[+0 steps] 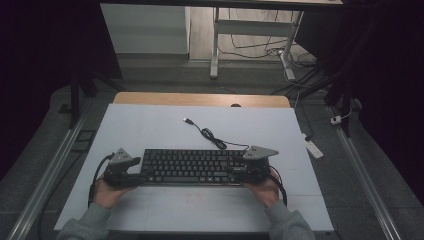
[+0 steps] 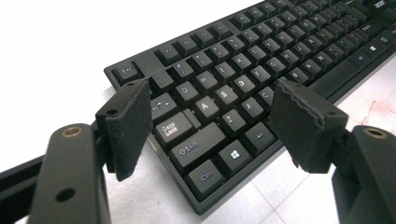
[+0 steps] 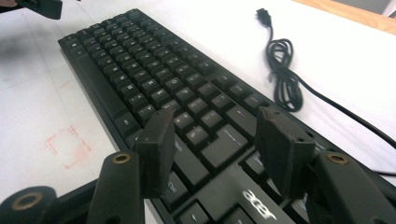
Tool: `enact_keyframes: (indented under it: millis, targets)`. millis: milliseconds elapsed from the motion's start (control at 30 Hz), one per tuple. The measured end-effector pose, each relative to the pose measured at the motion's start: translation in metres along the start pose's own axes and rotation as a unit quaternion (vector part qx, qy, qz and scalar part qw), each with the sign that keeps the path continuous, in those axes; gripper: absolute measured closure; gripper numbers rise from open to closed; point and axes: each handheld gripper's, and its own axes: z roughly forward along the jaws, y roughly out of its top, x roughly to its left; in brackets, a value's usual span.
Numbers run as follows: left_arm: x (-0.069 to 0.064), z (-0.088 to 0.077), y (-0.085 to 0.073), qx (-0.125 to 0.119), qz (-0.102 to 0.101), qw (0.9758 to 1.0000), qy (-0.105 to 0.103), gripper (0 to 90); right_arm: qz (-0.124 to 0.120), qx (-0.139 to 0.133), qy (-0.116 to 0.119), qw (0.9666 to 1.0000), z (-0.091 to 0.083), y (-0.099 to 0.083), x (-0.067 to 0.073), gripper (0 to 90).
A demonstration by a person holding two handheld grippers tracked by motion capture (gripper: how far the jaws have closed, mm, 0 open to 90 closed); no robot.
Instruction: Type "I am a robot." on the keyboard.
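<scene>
Between our left claw [image 2: 212,123] jaws sits the keyboard [image 1: 192,166] corner, Ctrl/Shift end; jaws wide, pads clear of the keys, nothing held. Right claw [image 3: 217,149] hovers over the opposite end by the acer logo, jaws also apart, nothing gripped.

Outward from both: keyboard lies flat on the white table [image 1: 150,125], spanning claw to claw. Beyond our right claw its cable [image 3: 285,79] runs off in a loose coil, USB plug [image 1: 187,120] lying free further out.

Handling, our read: stiff plastic slab, light, fairly slick edges, keycaps give under pressure. Best taken by both short ends on the case rim, not the keys; lift level, mind the trailing cable.

Views: high view gives the whole layout and both hands. Left gripper view gives key legends. Right gripper view gives faint red marks [image 3: 67,147] on the table beside that claw.
</scene>
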Motion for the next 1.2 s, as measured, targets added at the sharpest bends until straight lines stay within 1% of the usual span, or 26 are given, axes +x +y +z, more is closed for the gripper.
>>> enact_keyframes:
  millis: [67, 100, 233, 267, 333, 367, 400, 433, 467, 600, 767, 833, 900, 1000, 1033, 1200]
  targets:
    - [0.000, 0.000, 0.000, -0.001, 0.002, 1.0000, -0.003, 29.8, 0.001, -0.005, -0.003, 1.0000, -0.004, -0.002, -0.001, 47.9]
    - [0.000, 0.000, 0.000, 0.000, 0.002, 1.0000, -0.003, 29.9, -0.003, -0.002, -0.006, 1.0000, -0.006, -0.003, -0.001, 47.8]
    - [0.000, -0.001, 0.000, 0.001, 0.003, 1.0000, -0.005, 30.4, -0.004, -0.001, -0.009, 1.0000, -0.010, -0.007, -0.002, 47.5]
    - [0.000, -0.001, 0.000, 0.001, 0.003, 1.0000, -0.008, 31.3, -0.001, -0.004, -0.008, 1.0000, -0.010, -0.007, -0.002, 47.5]
    - [0.000, -0.001, 0.001, 0.002, 0.006, 0.9999, -0.011, 33.8, -0.005, -0.004, -0.010, 0.9999, -0.012, -0.008, -0.002, 47.4]
    - [-0.001, -0.001, 0.001, 0.002, 0.007, 0.9999, -0.011, 37.6, -0.004, -0.002, -0.013, 0.9999, -0.013, -0.009, -0.002, 47.2]
    - [-0.001, -0.002, 0.001, 0.001, 0.010, 0.9999, -0.013, 37.6, -0.004, -0.002, -0.013, 0.9999, -0.013, -0.009, -0.002, 47.2]
    - [-0.001, -0.002, 0.001, 0.000, 0.013, 0.9998, -0.016, 44.7, -0.005, -0.002, -0.014, 0.9999, -0.014, -0.009, -0.003, 47.1]
    - [-0.002, -0.003, 0.002, -0.001, 0.017, 0.9997, -0.019, 44.7, -0.005, -0.002, -0.014, 0.9999, -0.014, -0.009, -0.003, 47.1]
    - [-0.004, -0.004, 0.004, -0.004, 0.030, 0.9992, -0.028, 62.2, -0.005, -0.001, -0.018, 0.9998, -0.014, -0.010, -0.004, 47.1]
    - [-0.007, -0.006, 0.007, -0.004, 0.041, 0.9983, -0.040, 82.7, -0.005, -0.002, -0.016, 0.9999, -0.013, -0.010, -0.004, 47.1]
    - [-0.009, -0.006, 0.009, -0.003, 0.045, 0.9979, -0.046, 88.7, -0.005, -0.001, -0.018, 0.9998, -0.013, -0.010, -0.003, 47.1]
    - [-0.010, -0.006, 0.011, -0.002, 0.048, 0.9975, -0.051, 88.9, -0.002, -0.004, -0.015, 0.9999, -0.014, -0.011, -0.003, 47.1]
    - [-0.014, -0.004, 0.016, 0.003, 0.056, 0.9968, -0.057, 89.0, 0.003, -0.009, -0.018, 0.9998, -0.018, -0.013, -0.003, 46.9]
    - [-0.015, -0.003, 0.018, 0.004, 0.058, 0.9966, -0.058, 89.0, 0.003, -0.006, -0.020, 0.9998, -0.020, -0.013, -0.003, 46.9]
    - [-0.021, 0.005, 0.030, 0.012, 0.065, 0.9954, -0.069, 89.0, 0.006, -0.008, -0.024, 0.9997, -0.025, -0.017, -0.003, 46.8]
